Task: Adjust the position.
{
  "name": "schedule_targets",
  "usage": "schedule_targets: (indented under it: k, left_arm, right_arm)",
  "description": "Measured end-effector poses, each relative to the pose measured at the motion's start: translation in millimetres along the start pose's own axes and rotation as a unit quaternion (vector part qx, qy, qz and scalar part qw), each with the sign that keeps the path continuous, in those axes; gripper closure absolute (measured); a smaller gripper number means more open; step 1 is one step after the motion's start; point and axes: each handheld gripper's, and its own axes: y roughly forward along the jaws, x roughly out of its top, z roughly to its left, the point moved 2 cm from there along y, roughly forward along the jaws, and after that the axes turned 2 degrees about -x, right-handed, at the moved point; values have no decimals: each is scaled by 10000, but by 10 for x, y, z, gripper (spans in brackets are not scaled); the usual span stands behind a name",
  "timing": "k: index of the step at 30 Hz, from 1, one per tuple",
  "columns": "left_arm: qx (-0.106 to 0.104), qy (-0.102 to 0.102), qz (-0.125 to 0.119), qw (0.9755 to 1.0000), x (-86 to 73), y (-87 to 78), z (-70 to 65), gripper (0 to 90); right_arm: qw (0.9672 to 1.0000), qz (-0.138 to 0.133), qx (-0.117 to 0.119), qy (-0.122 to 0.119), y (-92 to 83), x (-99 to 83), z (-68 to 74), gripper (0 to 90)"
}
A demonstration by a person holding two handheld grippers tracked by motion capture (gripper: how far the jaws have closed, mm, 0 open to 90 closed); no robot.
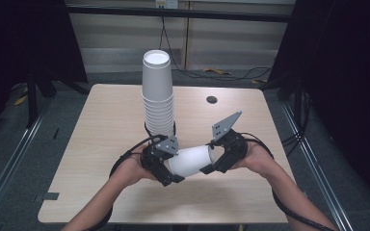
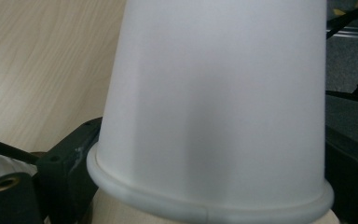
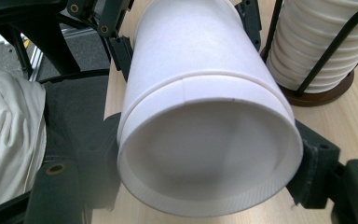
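Near the front edge of the pale wood-grain table [image 1: 101, 144], a white paper cup [image 1: 190, 160] lies on its side in the air between the two hand-held tools, well in front of the tall stack of white paper cups [image 1: 157, 96] standing in a black wire holder on a round wooden base [image 3: 324, 95]. From the right gripper view, the right gripper [image 1: 211, 166] has its black jaws clamped on the cup's flat-bottomed end, one on each side. The left gripper [image 1: 171, 172] meets the rimmed end; its own view shows the rolled lip sitting over what looks like a second cup nested inside, though whether its jaws press on anything I cannot tell. If this is a pull to separate two stuck cups, the risk is crushing: thin paper walls buckle under a hard squeeze, and a sudden release could swing a hand back into the stack and topple it.
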Motion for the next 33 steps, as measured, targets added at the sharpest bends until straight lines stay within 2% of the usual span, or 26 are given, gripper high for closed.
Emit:
schedule_targets:
  k: [3, 10, 15, 16, 18, 21, 25, 29, 32, 33]
  left_arm:
    - [26, 33, 42, 10000, 1, -4, -9, 90]
    - [78, -83, 53, 9999, -12, -36, -9, 155]
    - [152, -115, 125, 9997, 4, -66, -8, 164]
    - [183, -162, 162, 9996, 2, -87, 2, 164]
    - [182, -175, 162, 9995, -9, -107, 15, 164]
    - [216, -190, 197, 9994, -28, -131, 17, 163]
    - [213, -221, 280, 9991, -35, -134, 16, 162]
    - [218, -221, 385, 9988, -33, -134, 14, 159]
    - [227, -223, 496, 9983, -20, -126, 13, 158]
    - [208, -195, 594, 9978, -12, -120, 11, 158]
  right_arm:
    - [10000, -7, 17, -18, 11, 2, 3, 253]
    - [10000, -12, -18, -1, 25, 19, 5, 255]
    - [9998, -94, -149, -61, 43, 28, 11, 239]
    - [9995, -138, -292, -67, 46, 30, 14, 212]
    - [9990, -196, -396, -12, 34, 27, 5, 180]
    - [9986, -293, -433, 21, -2, 10, -8, 173]
    - [9983, -294, -510, 44, -21, -11, -16, 157]
    - [9981, -226, -565, 27, -30, -12, -14, 150]
    - [9982, -71, -598, -35, -36, 0, -1, 146]
    - [9974, 103, -705, -127, -33, 21, 10, 140]
